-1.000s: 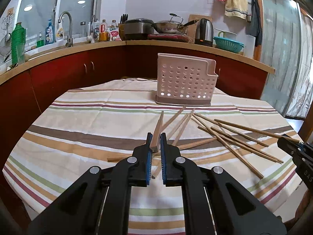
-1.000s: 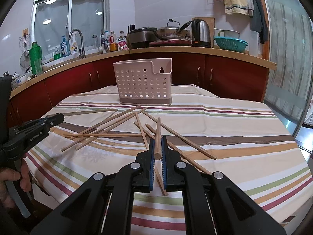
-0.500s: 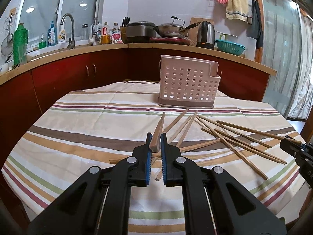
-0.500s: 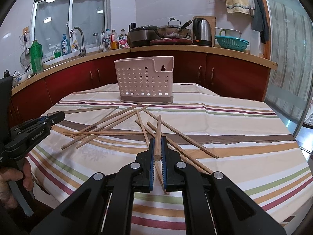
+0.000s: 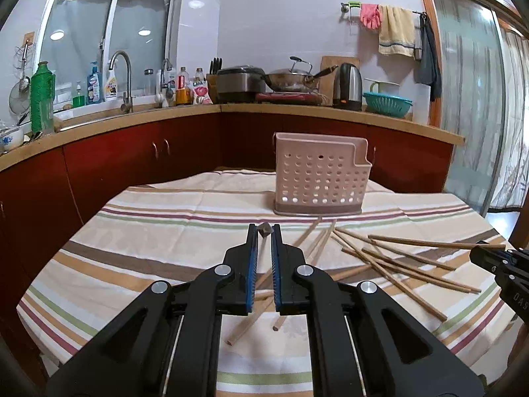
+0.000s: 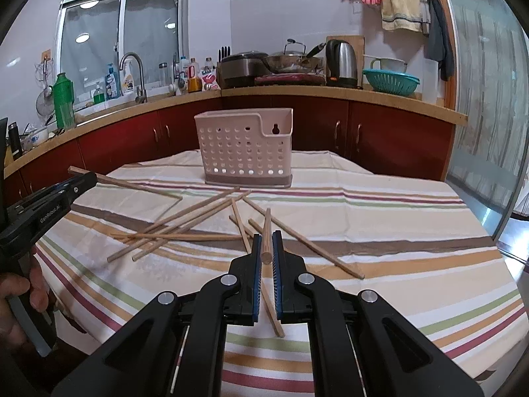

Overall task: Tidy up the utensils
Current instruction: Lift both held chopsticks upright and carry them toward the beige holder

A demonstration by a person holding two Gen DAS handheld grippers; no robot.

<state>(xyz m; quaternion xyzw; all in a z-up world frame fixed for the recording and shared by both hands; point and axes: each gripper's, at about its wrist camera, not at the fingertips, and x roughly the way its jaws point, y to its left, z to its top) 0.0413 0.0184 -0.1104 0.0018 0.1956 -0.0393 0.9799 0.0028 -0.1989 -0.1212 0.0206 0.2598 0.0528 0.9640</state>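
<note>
Right now each of your hands has a chopstick pinched. The left gripper (image 5: 264, 231) is clenched on one chopstick (image 5: 265, 229) that shows end-on between its tips; the right wrist view shows it lifted clear of the tabletop (image 6: 380, 218), sloping down from the gripper toward the pile. The right gripper (image 6: 266, 244) is clamped on a second chopstick (image 6: 267, 231) near its thick end, and that one runs forward low over the cloth; whether its far tip touches the cloth I cannot tell.

So the step in hand looks like the carry: both sticks are picked, neither is stowed yet. Your next move calls for bringing each stick over the holder and tipping it upright, thin end down, so it drops through the open top rather than striking the rim. The holder's top stands well above the cloth, so you need height first.

Just beyond the grippers the loose chopsticks (image 6: 185, 225) lie crossed over one another in a scattered heap on the striped cloth, between you and the holder. Keep the held sticks high enough that their trailing ends do not rake that heap and scatter it toward the edge.

Farther on, the pink perforated holder (image 6: 244, 145) stands upright near the far side, apparently empty through its holes. Behind it runs the kitchen counter (image 6: 363, 94) with a kettle (image 6: 340, 59) and pans, well out of the way.
</note>
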